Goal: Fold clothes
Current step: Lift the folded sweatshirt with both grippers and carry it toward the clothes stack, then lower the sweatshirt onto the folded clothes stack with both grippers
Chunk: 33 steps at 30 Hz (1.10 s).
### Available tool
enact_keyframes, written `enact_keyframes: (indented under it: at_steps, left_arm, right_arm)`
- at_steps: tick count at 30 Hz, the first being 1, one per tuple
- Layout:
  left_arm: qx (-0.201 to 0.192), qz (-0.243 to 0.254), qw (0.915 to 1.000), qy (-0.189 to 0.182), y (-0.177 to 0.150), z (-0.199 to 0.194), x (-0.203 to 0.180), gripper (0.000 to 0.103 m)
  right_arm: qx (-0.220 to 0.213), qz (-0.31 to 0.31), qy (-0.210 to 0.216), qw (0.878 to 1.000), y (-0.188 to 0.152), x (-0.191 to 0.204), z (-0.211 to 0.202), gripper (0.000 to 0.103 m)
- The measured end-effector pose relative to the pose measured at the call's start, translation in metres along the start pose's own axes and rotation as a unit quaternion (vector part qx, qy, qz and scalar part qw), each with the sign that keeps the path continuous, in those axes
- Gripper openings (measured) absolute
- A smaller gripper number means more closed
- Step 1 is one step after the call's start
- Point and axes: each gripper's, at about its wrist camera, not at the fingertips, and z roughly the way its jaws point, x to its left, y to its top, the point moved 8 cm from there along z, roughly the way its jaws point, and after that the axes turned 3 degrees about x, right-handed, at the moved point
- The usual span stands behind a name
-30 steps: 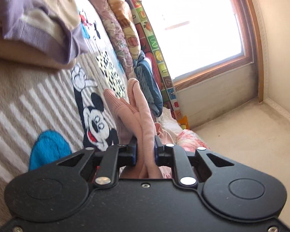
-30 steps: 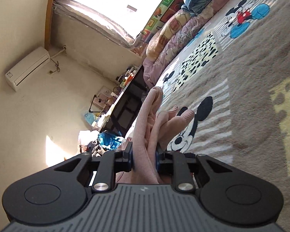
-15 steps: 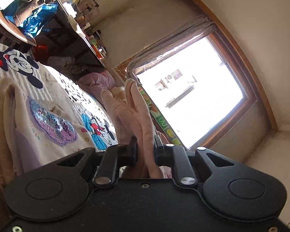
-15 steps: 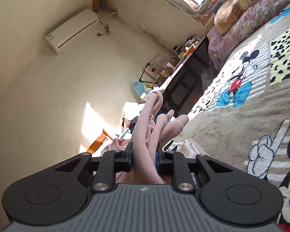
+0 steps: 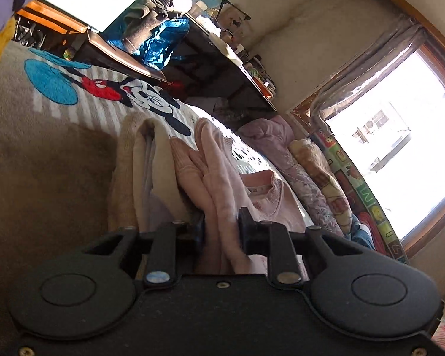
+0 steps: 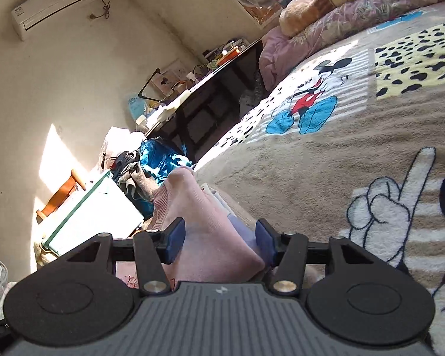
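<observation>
1. The pink top (image 5: pixel 219 178) lies bunched on the folded pile (image 5: pixel 139 178) on the bed, and a fold of it runs up between the jaws of each of my grippers; its collar (image 5: pixel 267 190) lies just past the pile, toward the window (image 5: pixel 400 148).
2. My left gripper (image 5: pixel 222 231) has just been easing apart a little, but its pads still press on the pink cloth, so it is grasping the top.
3. My right gripper (image 6: pixel 219 240) has just been opening: its blue pads (image 6: pixel 175 240) stand wide with the pink cloth (image 6: pixel 198 222) loose between them, so it has released.
4. Under the top in the pile sit cream and lilac folded clothes (image 5: pixel 151 195).
5. The pile rests on a brown blanket (image 6: pixel 326 163) with cartoon mice, which covers the bed.
6. Beyond the pile, rolled quilts (image 5: pixel 305 172) line the bed's far edge under the window.
7. Off the bed's end beside the pile stands a dark table (image 6: pixel 210 106) with clutter on it.
</observation>
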Motion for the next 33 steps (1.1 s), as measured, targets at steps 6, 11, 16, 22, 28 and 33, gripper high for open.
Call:
enact_keyframes:
  at_steps: [6, 11, 16, 22, 28, 33]
  left_arm:
    - [-0.055, 0.079, 0.9946, 0.039, -0.003, -0.014, -0.019, 0.02]
    - [-0.091, 0.136, 0.9829, 0.084, -0.006, -0.022, -0.03, 0.029]
    - [-0.101, 0.17, 0.9786, 0.059, -0.005, -0.029, -0.047, 0.041]
    - [0.001, 0.148, 0.9865, 0.07, -0.018, -0.005, -0.03, 0.059]
    - [0.013, 0.184, 0.9808, 0.064, -0.028, -0.047, -0.041, 0.067]
    - [0.049, 0.181, 0.9804, 0.059, -0.027, -0.082, -0.045, 0.084]
  right_arm:
    - [-0.043, -0.122, -0.015, 0.991, 0.008, 0.034, -0.019, 0.054]
    - [-0.008, -0.147, -0.013, 0.989, -0.001, 0.045, -0.026, 0.058]
    - [0.004, -0.151, -0.024, 0.988, 0.001, 0.046, -0.046, 0.066]
    - [0.035, -0.141, -0.054, 0.988, -0.003, 0.049, -0.067, 0.073]
    - [0.059, -0.127, -0.079, 0.987, -0.011, 0.059, -0.091, 0.085]
    - [0.063, -0.129, -0.091, 0.985, -0.015, 0.085, -0.119, 0.098]
